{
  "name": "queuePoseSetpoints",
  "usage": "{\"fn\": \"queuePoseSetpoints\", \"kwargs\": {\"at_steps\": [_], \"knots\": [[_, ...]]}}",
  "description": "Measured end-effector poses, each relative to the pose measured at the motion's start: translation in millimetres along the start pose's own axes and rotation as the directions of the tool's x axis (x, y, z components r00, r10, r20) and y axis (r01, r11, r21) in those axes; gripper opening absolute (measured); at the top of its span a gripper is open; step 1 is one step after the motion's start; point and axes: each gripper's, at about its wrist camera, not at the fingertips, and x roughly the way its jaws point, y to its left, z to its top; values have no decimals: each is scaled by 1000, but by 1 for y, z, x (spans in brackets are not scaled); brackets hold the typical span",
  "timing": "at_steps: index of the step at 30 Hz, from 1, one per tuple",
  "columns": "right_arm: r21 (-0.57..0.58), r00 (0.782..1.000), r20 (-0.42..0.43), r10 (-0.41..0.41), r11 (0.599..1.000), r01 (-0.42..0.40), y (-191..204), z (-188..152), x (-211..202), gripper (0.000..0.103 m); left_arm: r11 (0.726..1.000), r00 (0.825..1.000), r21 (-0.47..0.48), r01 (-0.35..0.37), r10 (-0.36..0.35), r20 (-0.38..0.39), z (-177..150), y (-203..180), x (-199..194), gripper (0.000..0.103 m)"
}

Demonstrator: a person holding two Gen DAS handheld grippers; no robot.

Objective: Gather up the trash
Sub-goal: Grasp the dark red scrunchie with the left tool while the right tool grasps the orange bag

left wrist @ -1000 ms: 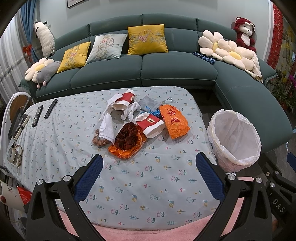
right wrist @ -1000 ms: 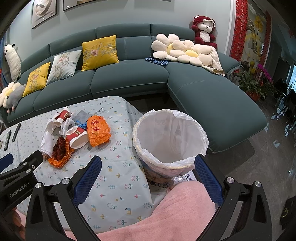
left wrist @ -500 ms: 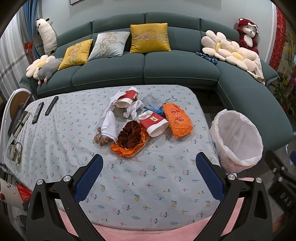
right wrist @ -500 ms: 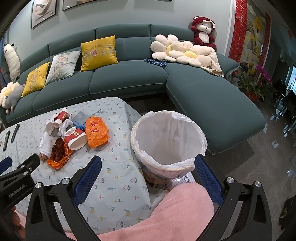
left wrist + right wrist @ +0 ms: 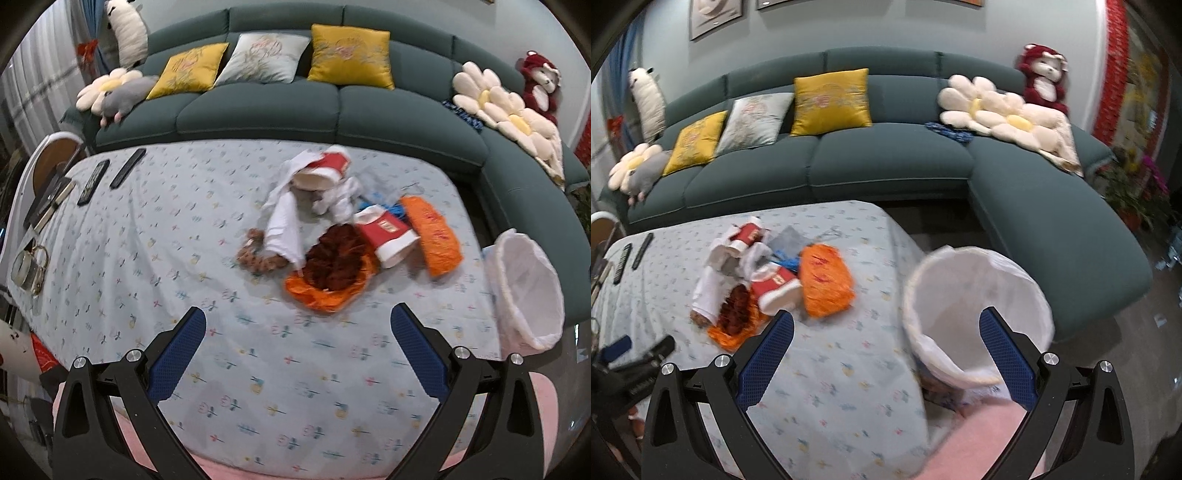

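A heap of trash lies on the table's far right part: two red-and-white paper cups [image 5: 388, 236] [image 5: 325, 170], white tissues [image 5: 284, 225], an orange wrapper [image 5: 437, 232], a dark red clump on orange plastic [image 5: 332, 273] and brown scraps [image 5: 258, 254]. A white-lined bin [image 5: 528, 291] stands off the table's right edge. My left gripper [image 5: 297, 341] is open above the near tablecloth, short of the heap. My right gripper [image 5: 886, 343] is open over the table's right edge, with the bin [image 5: 975, 306] just right of centre and the orange wrapper [image 5: 825, 284] to the left.
Two remotes [image 5: 110, 177] lie at the table's far left, with a clock [image 5: 27, 267] at the left edge. A teal sofa [image 5: 295, 110] with cushions and plush toys wraps the far and right sides. Pink fabric [image 5: 979, 439] shows at the bottom.
My left gripper has swung left and nearer the table, so the heap sits closer and the bin shifts to the right edge. My right gripper has turned left toward the table; both views are blurred.
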Motion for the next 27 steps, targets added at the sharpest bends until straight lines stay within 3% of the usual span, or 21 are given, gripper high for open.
{"fn": "queuePoseSetpoints", "kwargs": {"at_steps": [6, 12, 15, 17, 19, 22, 27], "knots": [[-53, 1000, -9, 14, 999, -14, 33, 16, 39, 96, 1000, 999, 10, 16, -16, -31, 7, 7, 32, 96], [-60, 997, -74, 22, 998, -27, 59, 9, 86, 96, 997, 994, 0, 73, -72, -87, 11, 5, 73, 96], [-51, 993, -116, 27, 998, -33, 71, 4, 105, 96, 997, 992, 23, 69, -66, -110, 10, 3, 91, 96], [-50, 990, -134, 33, 998, -40, 77, 0, 112, 96, 997, 988, -12, 82, -83, -132, 12, 7, 100, 96], [-59, 989, -146, 34, 997, -43, 84, -5, 120, 96, 994, 987, -45, 99, -103, -122, 16, 9, 102, 96], [-78, 989, -148, 9, 997, -21, 88, -8, 127, 96, 993, 988, -8, 116, -117, -106, 27, -5, 108, 95], [-59, 987, -162, -21, 998, 11, 74, -8, 142, 96, 984, 974, 25, 175, -170, -147, 38, -27, 132, 72]]}}
